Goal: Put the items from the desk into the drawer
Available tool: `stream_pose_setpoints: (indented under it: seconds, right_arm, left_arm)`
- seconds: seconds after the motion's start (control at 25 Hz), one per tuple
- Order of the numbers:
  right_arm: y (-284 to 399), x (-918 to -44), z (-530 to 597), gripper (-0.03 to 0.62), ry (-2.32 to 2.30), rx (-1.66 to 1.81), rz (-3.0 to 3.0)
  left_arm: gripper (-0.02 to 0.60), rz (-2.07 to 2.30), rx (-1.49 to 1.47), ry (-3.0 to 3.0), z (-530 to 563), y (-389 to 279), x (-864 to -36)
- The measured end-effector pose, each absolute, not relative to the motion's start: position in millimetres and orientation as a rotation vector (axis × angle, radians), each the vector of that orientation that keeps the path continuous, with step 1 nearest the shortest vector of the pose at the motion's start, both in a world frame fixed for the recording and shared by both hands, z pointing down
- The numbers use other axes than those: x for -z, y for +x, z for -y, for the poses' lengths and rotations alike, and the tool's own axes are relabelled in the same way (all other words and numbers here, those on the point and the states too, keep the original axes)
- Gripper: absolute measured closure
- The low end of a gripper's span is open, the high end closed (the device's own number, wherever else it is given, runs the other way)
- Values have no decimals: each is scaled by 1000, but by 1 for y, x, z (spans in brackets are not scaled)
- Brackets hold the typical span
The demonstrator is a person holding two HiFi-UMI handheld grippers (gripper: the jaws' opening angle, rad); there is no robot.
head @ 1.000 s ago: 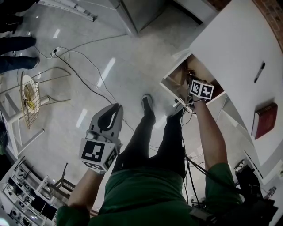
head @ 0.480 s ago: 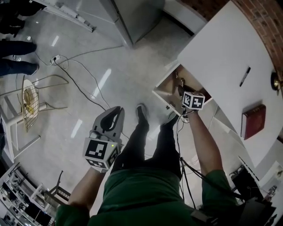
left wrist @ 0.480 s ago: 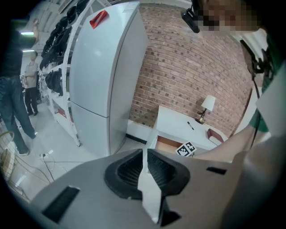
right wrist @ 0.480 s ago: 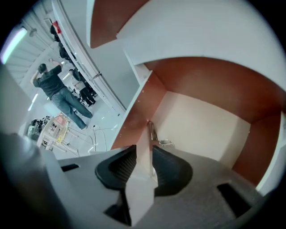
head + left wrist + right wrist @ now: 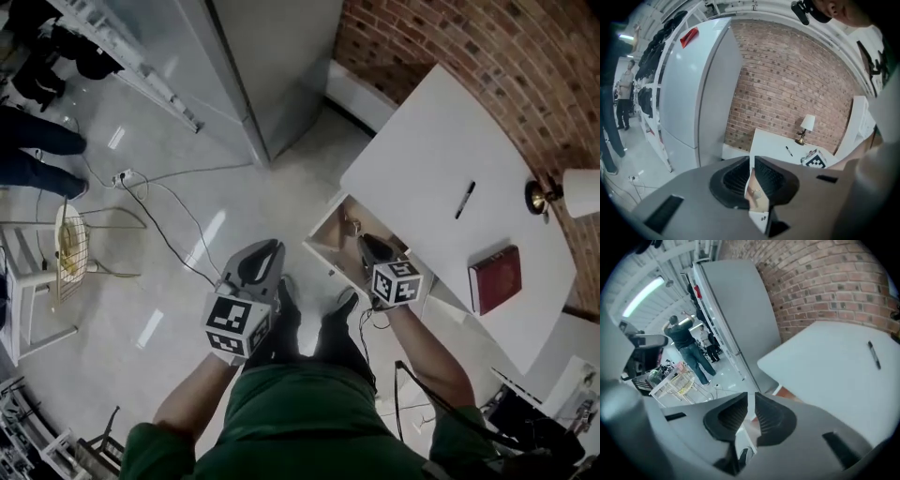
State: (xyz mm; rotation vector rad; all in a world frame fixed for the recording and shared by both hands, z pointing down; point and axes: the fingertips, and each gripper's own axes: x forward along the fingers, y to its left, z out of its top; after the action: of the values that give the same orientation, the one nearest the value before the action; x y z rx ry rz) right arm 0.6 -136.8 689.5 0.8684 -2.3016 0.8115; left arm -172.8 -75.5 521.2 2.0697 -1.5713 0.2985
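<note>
the drawer (image 5: 328, 242) stands pulled out from the desk (image 5: 422, 141), its mouth open from above, and its back end runs under the desk top. that top is mostly bare: a pen (image 5: 465, 200) lies near the middle, a red book (image 5: 494, 278) lies nearer the person's edge, and a lamp (image 5: 572, 192) stands at the corner by the brick wall (image 5: 450, 37). a tall grey cabinet (image 5: 272, 66) closes the side left of the desk. cables (image 5: 164, 234) trail over the open floor (image 5: 141, 319).
</note>
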Motion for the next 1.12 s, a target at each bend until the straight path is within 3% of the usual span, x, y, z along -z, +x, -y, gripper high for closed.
stream_pose_setpoints:
  seconds: [0.76, 1.12]
  right_arm:
    - [-40, -314, 166, 591, 888, -205, 2942]
    - [-32, -224, 149, 591, 874, -36, 3116]
  left_arm:
    - [551, 1769, 34, 2310, 132, -137, -317]
    - [551, 1800, 148, 2479, 125, -100, -237]
